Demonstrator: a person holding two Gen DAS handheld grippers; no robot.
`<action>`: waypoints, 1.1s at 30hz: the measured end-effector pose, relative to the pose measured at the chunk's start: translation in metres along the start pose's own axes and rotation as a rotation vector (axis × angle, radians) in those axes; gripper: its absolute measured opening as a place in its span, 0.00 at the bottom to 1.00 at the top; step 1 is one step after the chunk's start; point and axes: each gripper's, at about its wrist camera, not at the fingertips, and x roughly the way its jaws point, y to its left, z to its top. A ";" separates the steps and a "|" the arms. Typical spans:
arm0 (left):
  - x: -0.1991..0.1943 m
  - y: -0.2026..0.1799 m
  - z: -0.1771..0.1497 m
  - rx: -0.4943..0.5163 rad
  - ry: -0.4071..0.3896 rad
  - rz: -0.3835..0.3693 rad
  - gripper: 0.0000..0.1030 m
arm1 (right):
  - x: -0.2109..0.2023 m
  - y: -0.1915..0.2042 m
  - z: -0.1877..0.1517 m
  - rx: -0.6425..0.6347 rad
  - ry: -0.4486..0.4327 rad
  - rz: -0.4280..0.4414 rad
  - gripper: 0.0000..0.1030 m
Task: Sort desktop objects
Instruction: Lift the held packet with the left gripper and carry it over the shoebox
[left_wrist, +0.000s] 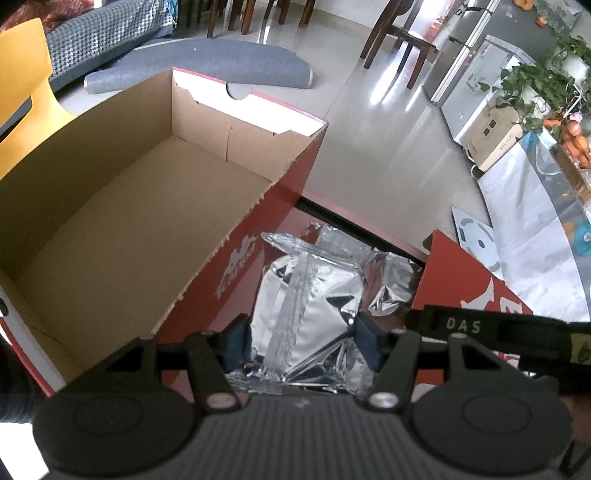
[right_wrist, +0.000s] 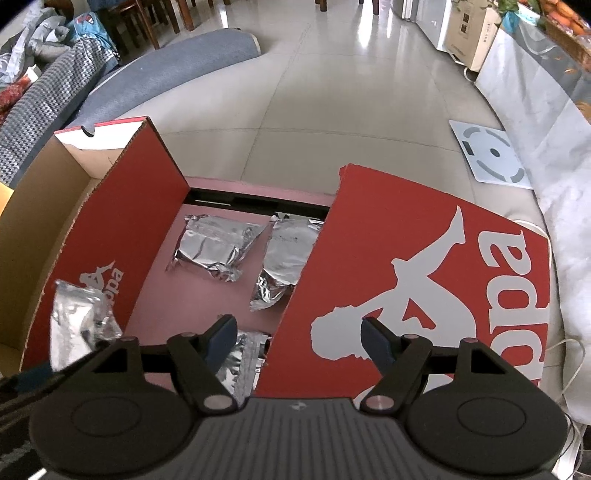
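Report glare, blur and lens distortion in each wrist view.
Left wrist view: sharp, hard glints on the foil packet in the left gripper; window glare streaks the floor; edges bow. Right wrist view: sharp, floor glare, fisheye curves the box lid.

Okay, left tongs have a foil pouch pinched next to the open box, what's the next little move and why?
Probably swing the left tongs leftward over the box wall, then release. The foil pouch sits clamped between the pads beside the box's red side, and the box interior looks empty, so there is room. The right tongs hold nothing, above the lid; more pouches wait on the desk.
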 end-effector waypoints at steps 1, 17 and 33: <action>-0.002 0.000 0.000 0.001 -0.004 -0.002 0.57 | 0.000 0.000 0.000 0.000 0.000 -0.002 0.72; -0.029 0.012 0.010 -0.003 -0.063 -0.014 0.57 | 0.000 0.001 -0.003 -0.002 0.006 -0.021 0.72; -0.044 0.036 0.024 -0.027 -0.109 0.002 0.57 | 0.000 0.004 -0.005 -0.009 0.010 -0.029 0.72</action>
